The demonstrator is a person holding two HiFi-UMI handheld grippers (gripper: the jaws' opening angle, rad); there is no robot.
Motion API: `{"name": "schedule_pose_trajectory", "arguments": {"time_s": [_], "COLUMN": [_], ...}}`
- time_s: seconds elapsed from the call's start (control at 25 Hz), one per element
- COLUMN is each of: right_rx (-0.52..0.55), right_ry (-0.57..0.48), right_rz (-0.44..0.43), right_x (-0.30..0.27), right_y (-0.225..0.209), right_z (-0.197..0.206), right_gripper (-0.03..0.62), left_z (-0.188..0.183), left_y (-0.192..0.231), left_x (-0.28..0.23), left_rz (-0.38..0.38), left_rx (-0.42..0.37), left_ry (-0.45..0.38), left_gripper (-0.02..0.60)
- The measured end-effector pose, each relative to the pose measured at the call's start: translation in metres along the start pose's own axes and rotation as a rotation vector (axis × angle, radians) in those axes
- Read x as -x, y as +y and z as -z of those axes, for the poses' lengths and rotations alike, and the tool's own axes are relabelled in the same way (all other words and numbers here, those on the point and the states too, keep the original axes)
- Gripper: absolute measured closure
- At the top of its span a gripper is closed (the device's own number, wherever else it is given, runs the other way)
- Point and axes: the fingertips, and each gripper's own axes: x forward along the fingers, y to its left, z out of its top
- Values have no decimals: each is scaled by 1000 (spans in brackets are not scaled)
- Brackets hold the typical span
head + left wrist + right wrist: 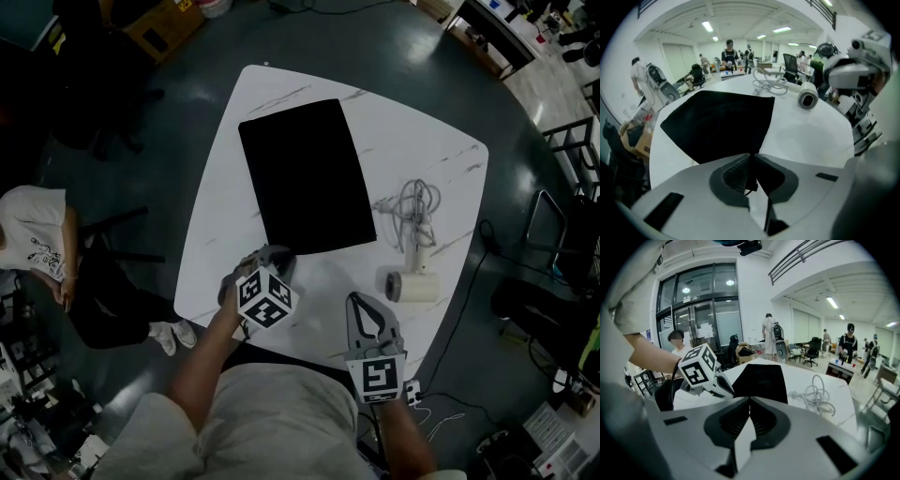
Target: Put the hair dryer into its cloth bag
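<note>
White table (pixel 422 150), flat black cloth bag (pixel 305 178)

The head view was dim; both gripper views were bright, ceiling strip lights (pixel 708 26) at 12 o'clock in the left one, edges fisheye-bent, corners black.

No text, brand or number can be read. The small sign (pixel 692 298) above the glass doors (pixel 701 319), upper left of the right gripper view, is too blurred.

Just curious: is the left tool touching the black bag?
Touching. The left gripper view shows the left tool pinching a corner of the black cloth bag.
</note>
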Motion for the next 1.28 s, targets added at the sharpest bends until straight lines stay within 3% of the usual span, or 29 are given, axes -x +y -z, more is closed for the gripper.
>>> {"name": "schedule_pose_trajectory", "arguments": {"time_s": [0.16, 0.28, 0.36, 0.72, 0.84, 1.08, 1.28], "right_rx": [-2, -4, -5, -14, -27, -16, 133], "right_ry": [-12, -20, -24, -26, -23, -19, -6], "right_rz": [-5, -5, -5, -1, 4, 13, 49], "right_x": [1, 3, 3, 6, 6, 15, 33], "right_y": [0, 0, 0, 3, 2, -4, -56], "right_z": [0, 0, 0, 6, 12, 13, -6], "right_gripper": [579, 579, 579, 579, 579, 579, 579], "left_z": [-7, -14, -15, -7, -6, -17, -51], "left_y": [4, 4, 2, -7, -7, 3, 12], "left_x": [12, 22, 25, 20, 17, 28, 52], "left_rz": [88, 139, 161, 143, 131, 85, 47], "left_rx": [252, 333, 330, 163, 148, 212, 339], "left_ry": [-75, -107, -100, -30, -31, -68, -172], "left_gripper": [552, 552, 551, 549, 549, 557, 558]}}
